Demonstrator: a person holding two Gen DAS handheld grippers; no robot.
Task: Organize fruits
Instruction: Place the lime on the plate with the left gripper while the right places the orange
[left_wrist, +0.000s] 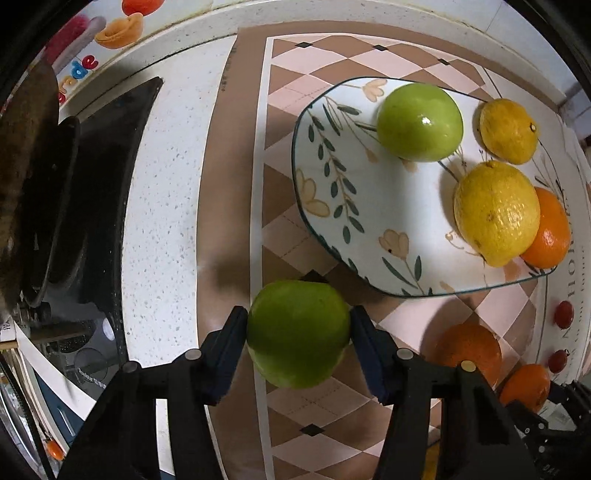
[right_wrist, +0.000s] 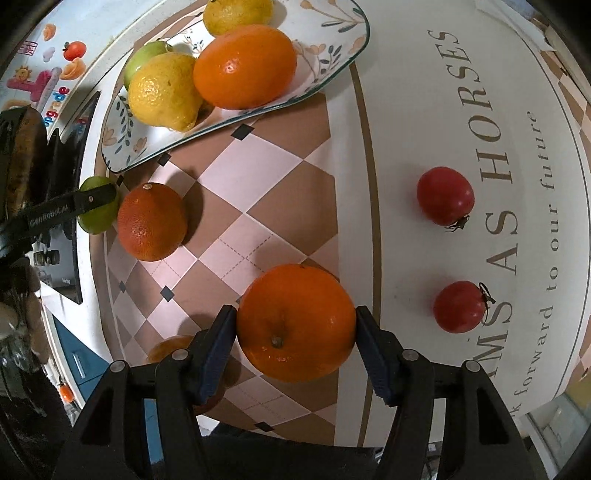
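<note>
My left gripper (left_wrist: 298, 325) is shut on a green apple (left_wrist: 297, 332), held over the checkered mat short of the floral plate (left_wrist: 332, 155). The plate holds a second green apple (left_wrist: 419, 122), two lemons (left_wrist: 496, 212) and an orange (left_wrist: 550, 229). My right gripper (right_wrist: 295, 328) is shut on an orange (right_wrist: 295, 323) near the mat's front edge. A darker orange (right_wrist: 152, 221) lies loose on the mat. The left gripper's finger (right_wrist: 70, 210) and its apple (right_wrist: 96, 218) show at the left of the right wrist view.
Two red tomatoes (right_wrist: 445, 195) (right_wrist: 459, 306) lie on the white lettered part of the mat at the right. A black stove (left_wrist: 92, 206) with a pan (left_wrist: 26, 184) sits at the left. The white counter (left_wrist: 166, 221) runs between them.
</note>
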